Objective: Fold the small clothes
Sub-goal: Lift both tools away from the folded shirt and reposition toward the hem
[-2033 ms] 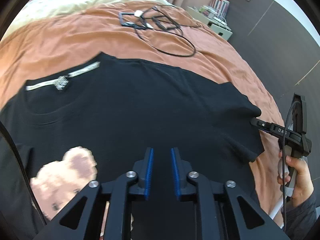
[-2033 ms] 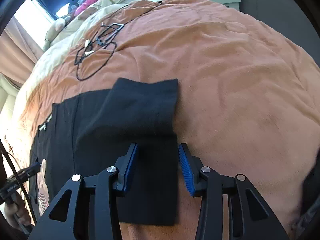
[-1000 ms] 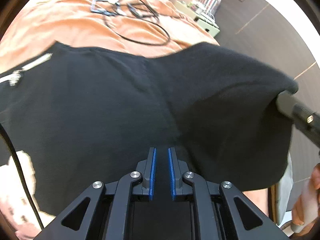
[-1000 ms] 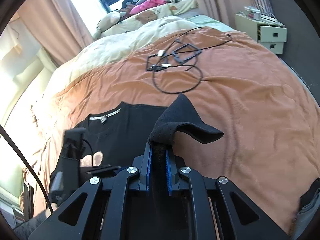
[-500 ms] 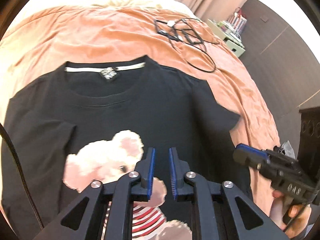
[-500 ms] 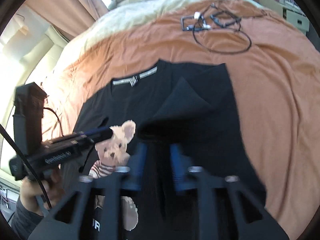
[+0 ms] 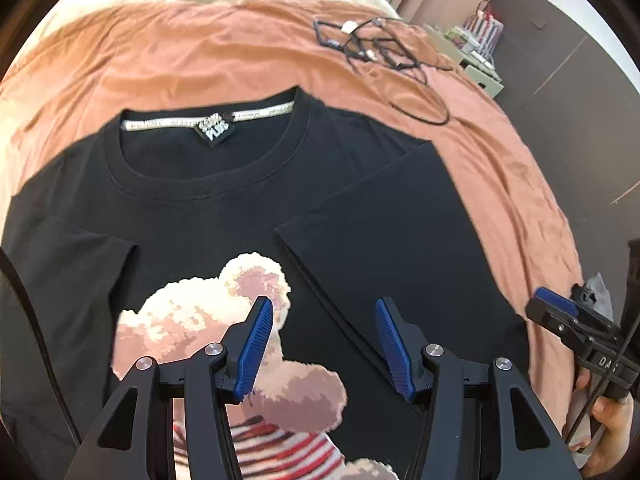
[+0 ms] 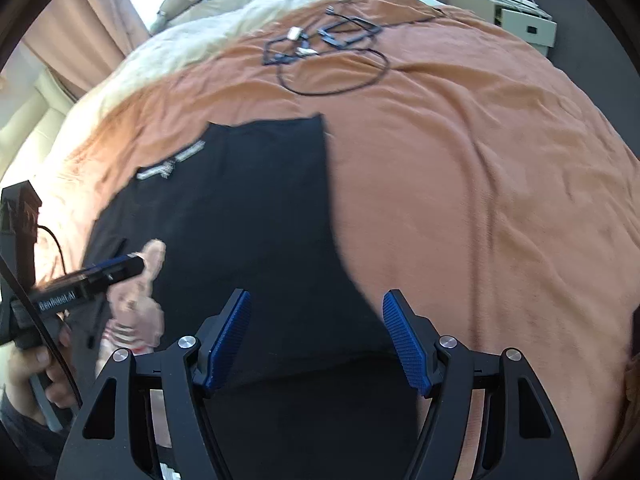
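Note:
A black T-shirt (image 7: 192, 208) with a teddy bear print (image 7: 224, 320) lies flat on the orange bedspread (image 7: 200, 56). Its right side and sleeve (image 7: 384, 232) are folded inward over the body. My left gripper (image 7: 324, 340) is open and empty, hovering over the bear print and the folded edge. My right gripper (image 8: 316, 336) is open and empty above the folded right side of the T-shirt (image 8: 256, 216). The right gripper also shows at the right edge of the left wrist view (image 7: 560, 312). The left gripper shows at the left in the right wrist view (image 8: 116, 266).
A tangle of black cables (image 7: 380, 48) lies on the bedspread beyond the collar, also in the right wrist view (image 8: 324, 52). A cream blanket (image 8: 200, 40) covers the far end of the bed. A white bedside cabinet (image 8: 516, 16) stands to the right.
Both grippers were shut on the shirt's right side, lifted it and carried it over the body. Both have now opened and released it; the fold lies flat.

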### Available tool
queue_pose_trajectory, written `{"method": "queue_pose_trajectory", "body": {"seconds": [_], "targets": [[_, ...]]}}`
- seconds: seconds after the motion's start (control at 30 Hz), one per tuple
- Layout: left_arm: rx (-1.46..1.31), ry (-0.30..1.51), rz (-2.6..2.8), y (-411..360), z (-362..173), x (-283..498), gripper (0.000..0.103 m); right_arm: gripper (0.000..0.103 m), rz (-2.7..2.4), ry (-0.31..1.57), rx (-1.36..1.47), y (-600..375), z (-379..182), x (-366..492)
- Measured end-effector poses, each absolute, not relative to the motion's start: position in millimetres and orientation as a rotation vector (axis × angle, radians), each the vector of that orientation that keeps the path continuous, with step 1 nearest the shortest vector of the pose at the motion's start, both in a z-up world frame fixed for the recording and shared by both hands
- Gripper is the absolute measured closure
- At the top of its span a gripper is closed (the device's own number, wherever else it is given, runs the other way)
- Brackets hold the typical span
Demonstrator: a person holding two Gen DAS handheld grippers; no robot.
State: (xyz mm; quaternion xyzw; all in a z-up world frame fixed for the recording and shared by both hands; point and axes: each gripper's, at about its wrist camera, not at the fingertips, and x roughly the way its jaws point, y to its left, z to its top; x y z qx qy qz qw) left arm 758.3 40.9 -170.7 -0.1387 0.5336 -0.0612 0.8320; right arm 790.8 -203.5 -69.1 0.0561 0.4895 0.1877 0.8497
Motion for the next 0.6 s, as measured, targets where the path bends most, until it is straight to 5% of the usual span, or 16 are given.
{"method": "queue_pose_trajectory", "body": {"seconds": [0.3,0.6], "targets": [[-0.223,1.175,-0.094,36,-196,758,0.048,0.047,0.251,1.094,-0.025,-191,-99,781],[-0.214,1.127,-0.109,45,-152,707,0.048,0.047,0.255,1.009,0.006,-191,-68,744]]}}
